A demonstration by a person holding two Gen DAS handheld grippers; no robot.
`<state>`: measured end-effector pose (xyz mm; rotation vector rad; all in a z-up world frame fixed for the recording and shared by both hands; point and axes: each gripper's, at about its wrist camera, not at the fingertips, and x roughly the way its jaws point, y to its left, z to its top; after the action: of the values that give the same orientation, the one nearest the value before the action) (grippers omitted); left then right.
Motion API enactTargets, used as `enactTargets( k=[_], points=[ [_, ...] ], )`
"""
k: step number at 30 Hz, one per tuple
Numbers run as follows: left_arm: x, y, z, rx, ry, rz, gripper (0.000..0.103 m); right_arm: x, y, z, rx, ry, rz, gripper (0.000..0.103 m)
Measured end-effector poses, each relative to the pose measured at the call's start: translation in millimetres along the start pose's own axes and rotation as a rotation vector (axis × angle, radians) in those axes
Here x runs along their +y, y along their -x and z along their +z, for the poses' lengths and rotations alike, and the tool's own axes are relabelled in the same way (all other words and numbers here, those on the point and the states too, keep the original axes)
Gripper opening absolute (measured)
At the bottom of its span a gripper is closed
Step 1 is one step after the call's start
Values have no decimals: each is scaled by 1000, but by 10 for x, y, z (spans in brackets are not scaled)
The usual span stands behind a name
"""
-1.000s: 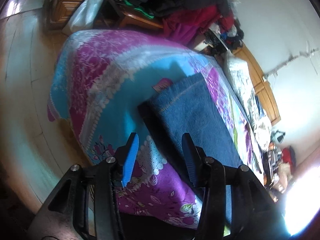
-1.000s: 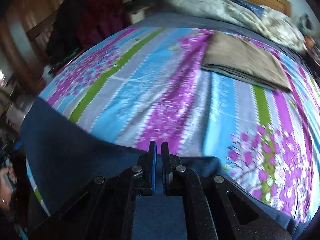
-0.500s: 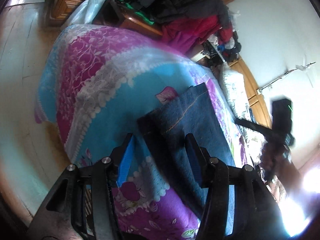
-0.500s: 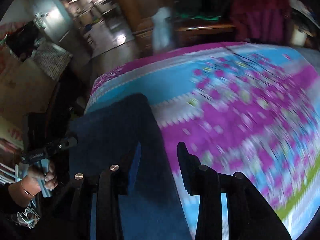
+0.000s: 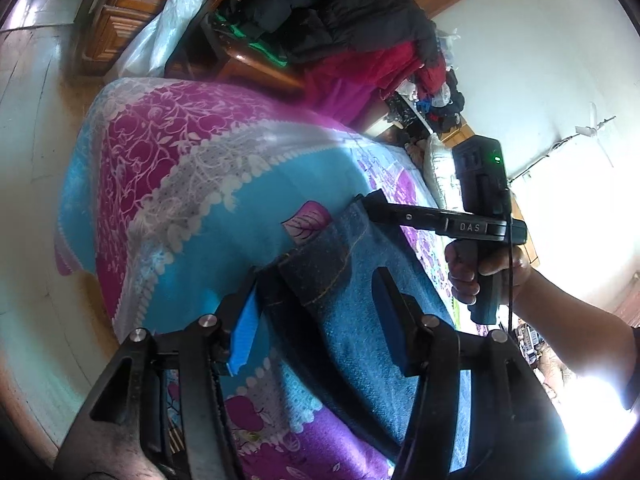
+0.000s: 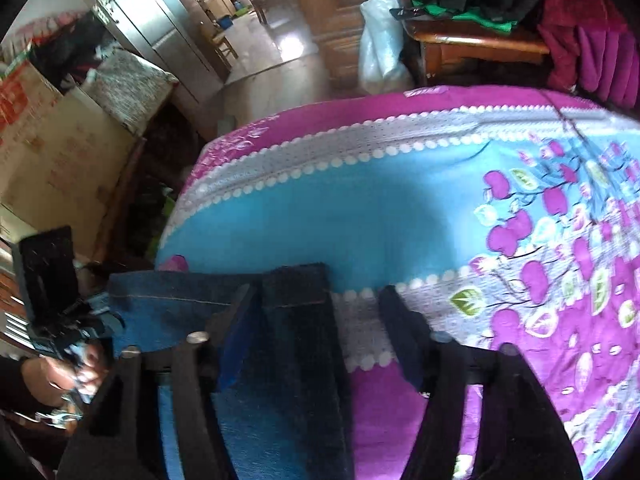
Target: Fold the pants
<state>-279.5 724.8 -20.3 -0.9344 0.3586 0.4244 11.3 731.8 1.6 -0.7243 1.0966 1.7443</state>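
On the bed (image 6: 360, 216), thick, floppy jeans (image 5: 360, 312) need hem-corner grips; both claws, left claw (image 5: 316, 320) and right claw (image 6: 316, 332), gape empty.

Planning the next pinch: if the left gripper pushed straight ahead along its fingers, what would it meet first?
Probably the folded jeans: the open left gripper straddles their dark hem edge on the bedspread; depth is unclear.

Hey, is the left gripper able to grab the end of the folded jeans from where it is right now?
Probably yes: the left gripper is open with the jeans end already between its fingers, and nothing blocks it.
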Motion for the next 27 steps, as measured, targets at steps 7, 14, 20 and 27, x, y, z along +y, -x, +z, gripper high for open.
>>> enactTargets(
  k=[7, 14, 20, 27],
  points=[
    [-112, -25, -15, -11, -57, 1, 12, 171, 95, -81, -58, 65, -16, 21],
    [-580, 207, -35, -54, -196, -24, 11, 479, 734, -373, -177, 78, -70, 20],
    [-1472, 340, -462, 64, -467, -129, 11, 549, 1665, -1312, -278, -12, -157, 20],
    [-2492, 250, -1417, 301, -702, -330, 11, 580, 2549, -2848, -306, -183, -296, 20]
  ],
)
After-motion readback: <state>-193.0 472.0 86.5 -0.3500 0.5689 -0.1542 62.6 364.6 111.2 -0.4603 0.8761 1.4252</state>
